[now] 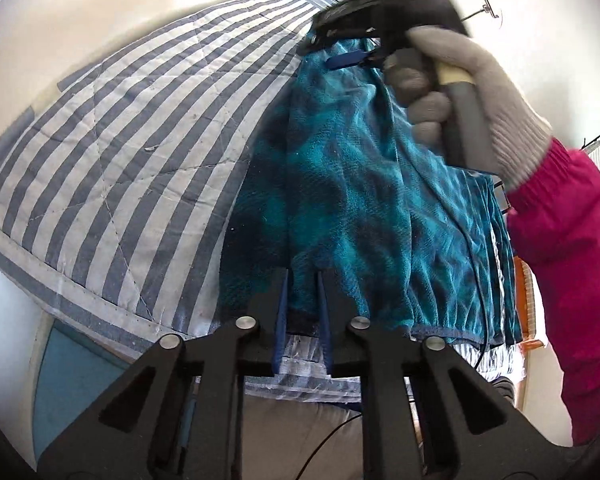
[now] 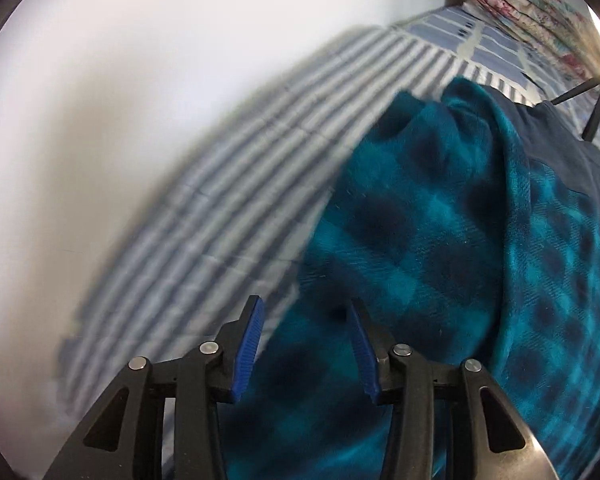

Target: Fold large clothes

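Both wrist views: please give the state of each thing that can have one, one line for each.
Left tool: nearly closed, pinching the near edge of the garment.
Right tool: open over the garment, nothing gripped.
Teal plaid garment: partly lifted, rumpled, not yet folded flat.
Striped quilt: spread flat under the garment.
Floral bedding: rolled up at the far end.

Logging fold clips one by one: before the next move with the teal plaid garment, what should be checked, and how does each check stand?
1. Left gripper pinching the teal plaid garment near its hem: ok.
2. Right gripper closed on the fabric: not ok, its jaws are open.
3. Garment lying flat: not ok, it is bunched and wrinkled.
4. Free space on the striped quilt beside the garment: ok.
5. Sharp right wrist view: not ok, it is motion-blurred.
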A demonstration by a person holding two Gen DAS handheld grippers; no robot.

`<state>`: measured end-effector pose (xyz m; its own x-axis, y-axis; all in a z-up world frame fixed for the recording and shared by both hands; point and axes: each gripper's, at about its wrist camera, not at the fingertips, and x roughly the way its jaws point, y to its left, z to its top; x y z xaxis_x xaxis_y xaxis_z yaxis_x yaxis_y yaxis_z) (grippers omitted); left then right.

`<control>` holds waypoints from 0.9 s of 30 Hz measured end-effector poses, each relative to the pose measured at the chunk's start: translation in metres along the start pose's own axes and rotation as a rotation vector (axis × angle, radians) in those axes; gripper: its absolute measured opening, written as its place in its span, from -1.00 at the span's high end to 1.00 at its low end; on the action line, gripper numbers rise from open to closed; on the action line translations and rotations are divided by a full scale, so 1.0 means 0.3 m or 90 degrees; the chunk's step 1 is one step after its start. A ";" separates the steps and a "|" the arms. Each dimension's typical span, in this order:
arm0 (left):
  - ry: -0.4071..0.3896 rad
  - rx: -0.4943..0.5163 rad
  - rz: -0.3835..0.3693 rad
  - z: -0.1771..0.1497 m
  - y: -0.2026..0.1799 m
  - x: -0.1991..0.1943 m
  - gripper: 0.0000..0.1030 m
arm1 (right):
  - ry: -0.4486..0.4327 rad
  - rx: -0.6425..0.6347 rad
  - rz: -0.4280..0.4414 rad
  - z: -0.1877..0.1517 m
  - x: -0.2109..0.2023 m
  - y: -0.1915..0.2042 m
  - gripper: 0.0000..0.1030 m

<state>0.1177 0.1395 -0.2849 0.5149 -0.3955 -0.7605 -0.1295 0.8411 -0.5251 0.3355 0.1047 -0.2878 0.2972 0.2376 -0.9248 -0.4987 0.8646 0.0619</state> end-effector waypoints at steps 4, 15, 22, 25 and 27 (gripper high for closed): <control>-0.011 0.011 0.020 -0.006 -0.003 -0.009 0.89 | 0.000 -0.013 -0.035 -0.013 0.027 -0.004 0.86; -0.049 -0.011 0.084 -0.014 0.045 -0.053 0.91 | -0.043 0.023 0.026 0.089 0.043 -0.047 0.92; -0.048 -0.071 0.062 0.002 0.111 -0.057 0.26 | -0.116 0.022 0.101 0.038 -0.044 -0.129 0.53; -0.049 -0.087 0.039 0.012 0.128 -0.051 0.17 | -0.141 0.033 0.137 -0.049 -0.113 -0.202 0.53; -0.027 -0.115 0.014 0.016 0.148 -0.019 0.17 | -0.138 0.035 0.143 -0.109 -0.115 -0.248 0.52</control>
<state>0.1131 0.1808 -0.3020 0.5451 -0.3585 -0.7579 -0.2897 0.7678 -0.5715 0.3357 0.0176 -0.2729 0.3539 0.5094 -0.7844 -0.5284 0.8009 0.2817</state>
